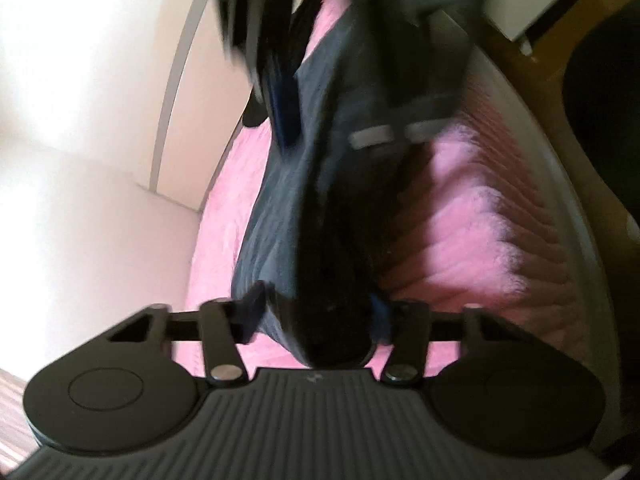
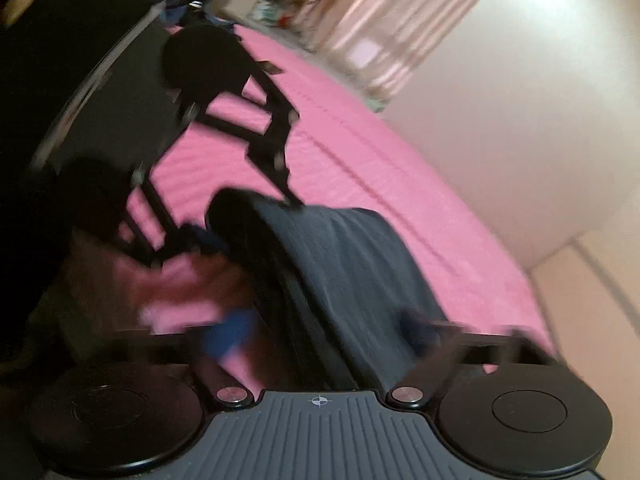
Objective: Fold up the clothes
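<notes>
Lying on the pink bed (image 2: 360, 128), dark garment (image 2: 340, 264) bunched, folding seemingly barely underway. Left gripper (image 1: 316, 316) fingers half-closed, apparently pinching it at 6 o'clock. Right gripper (image 2: 324, 332) fingers gaping wide astride the cloth, gripping nothing.

A dark navy garment (image 2: 340, 264) lies bunched on the pink bedspread (image 2: 360, 152), blurred. The right gripper (image 2: 320, 328) stands with its jaws wide apart, the garment's near end lying between them; whether the blue pads (image 2: 228, 332) touch the cloth is unclear. The left gripper (image 2: 240, 220) sits at the garment's far end, one finger (image 2: 288, 192) touching the cloth there.
</notes>
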`<state>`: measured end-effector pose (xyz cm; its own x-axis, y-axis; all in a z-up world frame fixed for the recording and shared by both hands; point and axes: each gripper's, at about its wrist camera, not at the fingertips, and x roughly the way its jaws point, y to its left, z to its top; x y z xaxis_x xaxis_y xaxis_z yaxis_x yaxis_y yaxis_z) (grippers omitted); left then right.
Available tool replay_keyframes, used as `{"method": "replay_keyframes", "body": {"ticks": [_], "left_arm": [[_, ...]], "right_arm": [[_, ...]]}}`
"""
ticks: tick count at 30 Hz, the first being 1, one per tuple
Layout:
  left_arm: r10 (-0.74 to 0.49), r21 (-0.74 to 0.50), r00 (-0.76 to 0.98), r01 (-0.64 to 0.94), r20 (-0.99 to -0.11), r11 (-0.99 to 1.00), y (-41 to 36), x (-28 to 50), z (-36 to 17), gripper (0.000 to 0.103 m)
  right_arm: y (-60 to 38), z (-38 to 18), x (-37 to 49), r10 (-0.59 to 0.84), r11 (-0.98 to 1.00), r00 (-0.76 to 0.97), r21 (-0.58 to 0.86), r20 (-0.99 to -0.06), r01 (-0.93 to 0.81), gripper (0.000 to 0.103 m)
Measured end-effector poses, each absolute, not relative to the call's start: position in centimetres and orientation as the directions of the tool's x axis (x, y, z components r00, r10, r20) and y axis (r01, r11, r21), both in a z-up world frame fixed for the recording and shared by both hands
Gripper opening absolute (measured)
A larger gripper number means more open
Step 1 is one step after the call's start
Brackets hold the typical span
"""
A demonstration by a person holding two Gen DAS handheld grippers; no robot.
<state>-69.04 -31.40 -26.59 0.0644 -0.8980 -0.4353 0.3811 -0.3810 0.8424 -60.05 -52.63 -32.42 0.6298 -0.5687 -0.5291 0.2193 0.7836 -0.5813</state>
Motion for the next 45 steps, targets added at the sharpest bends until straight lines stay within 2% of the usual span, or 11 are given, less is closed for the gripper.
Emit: {"method": "replay_keyframes", "body": {"ticks": [6, 9, 12, 16, 19, 31, 33, 36, 38, 41, 45], "left_arm": [[-0.858, 0.678, -0.014, 0.606, -0.513, -0.415, -32.6, -65.7, -22.8, 0.053], [-0.848, 0.639, -0.033, 0.641, -0.529, -0.424, -33.3, -64.9, -22.0, 0.055], [-0.843, 0.646, -0.042, 0.623, -0.536, -0.441, -33.2, -64.8, -22.1, 0.056], [-0.842, 0.656, -0.022, 0.616, -0.539, -0.437, -32.5, -65.4, -22.4, 0.057], [-0.865, 0.731, 0.033, 0.551, -0.500, -0.401, -31.1, -66.8, -23.4, 0.060], [-0.929, 0.905, 0.100, 0.286, -0.356, -0.316, -30.5, -71.6, -27.8, 0.064], [-0.926, 0.908, 0.099, 0.259, -0.364, -0.329, -30.5, -71.5, -27.9, 0.045], [-0.913, 0.886, 0.090, 0.296, -0.399, -0.358, -30.4, -71.3, -27.1, 0.045], [-0.914, 0.874, 0.083, 0.338, -0.398, -0.350, -29.7, -71.3, -26.3, 0.052], [-0.930, 0.876, 0.069, 0.370, -0.360, -0.311, -28.9, -72.1, -26.3, 0.077], [-0.955, 0.919, 0.100, 0.316, -0.279, -0.236, -29.4, -73.3, -27.9, 0.087]], "right_arm": [[-53.3, -36.3, -62.9, -0.711, 0.635, 0.494, -0.758, -0.500, 0.147, 0.091], [-53.8, -36.7, -63.5, -0.738, 0.600, 0.465, -0.791, -0.489, 0.121, 0.075], [-54.9, -37.4, -63.6, -0.746, 0.583, 0.443, -0.809, -0.497, 0.076, 0.072], [-55.4, -37.4, -63.7, -0.724, 0.612, 0.433, -0.789, -0.537, 0.044, 0.037], [-55.1, -35.2, -63.5, -0.720, 0.638, 0.436, -0.762, -0.540, 0.109, 0.026], [-54.6, -29.9, -61.9, -0.659, 0.734, 0.450, -0.645, -0.603, 0.213, 0.024], [-54.2, -30.3, -62.8, -0.657, 0.737, 0.449, -0.639, -0.605, 0.218, 0.024], [-54.3, -30.0, -63.6, -0.647, 0.757, 0.456, -0.589, -0.611, 0.284, 0.024], [-54.4, -29.4, -64.5, -0.640, 0.765, 0.457, -0.565, -0.618, 0.308, 0.024], [-55.2, -27.9, -64.0, -0.625, 0.780, 0.460, -0.529, -0.631, 0.334, 0.024], [-56.1, -26.1, -63.8, -0.601, 0.799, 0.463, -0.480, -0.651, 0.362, 0.024]]}}
